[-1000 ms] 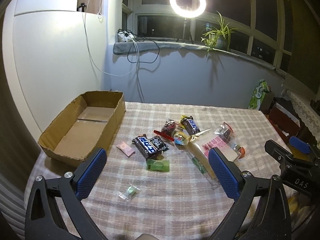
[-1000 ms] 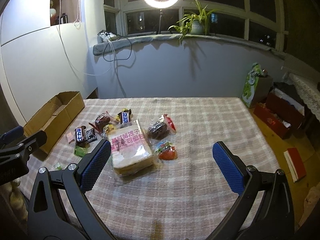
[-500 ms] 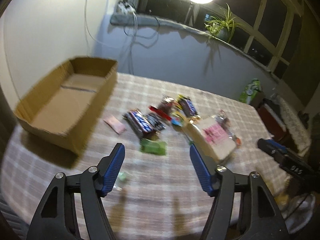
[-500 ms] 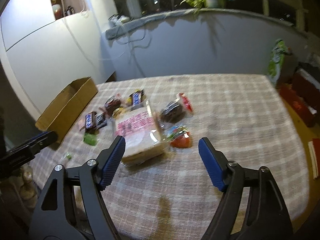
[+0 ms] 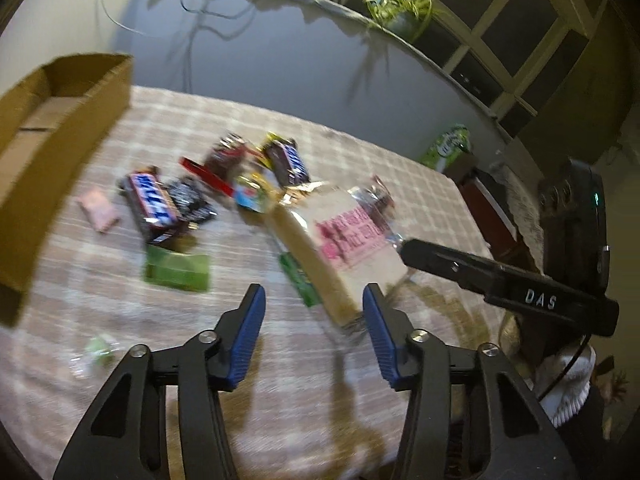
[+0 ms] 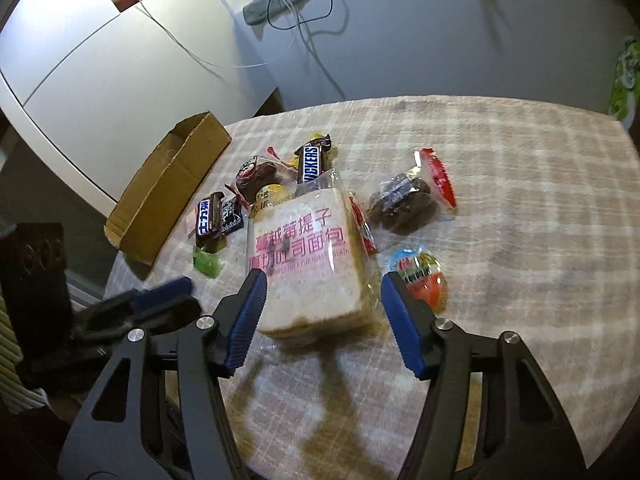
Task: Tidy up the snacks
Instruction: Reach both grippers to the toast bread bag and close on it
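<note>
While both my tongs, left gripper [image 5: 314,330] and right gripper [image 6: 322,316], hang open and empty, the slippery bread bag [image 6: 310,256] may slide away when squeezed.

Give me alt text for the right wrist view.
The open right gripper frames a bagged bread loaf on a plaid tablecloth, with candy bars and wrapped snacks scattered around it and a cardboard box at left.
</note>
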The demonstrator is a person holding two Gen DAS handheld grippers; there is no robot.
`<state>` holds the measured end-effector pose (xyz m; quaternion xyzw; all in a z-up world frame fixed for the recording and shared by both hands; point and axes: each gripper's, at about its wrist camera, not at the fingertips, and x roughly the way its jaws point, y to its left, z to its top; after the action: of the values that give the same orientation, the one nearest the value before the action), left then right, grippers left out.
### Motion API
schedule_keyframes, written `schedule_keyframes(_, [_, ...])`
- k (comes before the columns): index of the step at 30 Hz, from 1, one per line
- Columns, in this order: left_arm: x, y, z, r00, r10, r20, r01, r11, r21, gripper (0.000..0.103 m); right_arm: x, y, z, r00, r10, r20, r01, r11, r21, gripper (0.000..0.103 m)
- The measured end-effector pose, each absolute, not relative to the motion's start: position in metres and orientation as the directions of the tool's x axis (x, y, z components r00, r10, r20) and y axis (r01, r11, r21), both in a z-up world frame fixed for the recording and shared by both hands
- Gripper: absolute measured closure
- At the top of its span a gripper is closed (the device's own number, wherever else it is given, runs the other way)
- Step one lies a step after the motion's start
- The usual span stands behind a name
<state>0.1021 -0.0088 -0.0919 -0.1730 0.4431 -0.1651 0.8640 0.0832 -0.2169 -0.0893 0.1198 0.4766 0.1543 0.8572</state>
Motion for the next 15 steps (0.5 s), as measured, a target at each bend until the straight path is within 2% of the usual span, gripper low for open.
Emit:
schedule_keyframes(2, [0.106, -0.015, -0.095, 0.543, -0.452, -0.708, 0.142, 0.880, -0.453, 0.066, 0.089, -0.217, -0.090, 0.483, 0.389, -0.784, -0.157, 0.920, 0.360, 0.044])
schedule_keyframes(7, [0.120, -0.020, -0.105, 0.520, -0.470, -0.713, 0.137, 0.870, -0.473, 0.068, 0.106, -0.216, -0.098, 0.434, 0.435, -0.789, -0.174, 0.900, 0.400, 0.049])
schedule_keyframes(15, [0.132, -0.028, -0.111, 0.507, -0.486, -0.712, 0.150, 0.863, -0.483, 0.068, 0.117, -0.215, -0.107, 0.399, 0.453, -0.797, -0.179, 0.891, 0.417, 0.049])
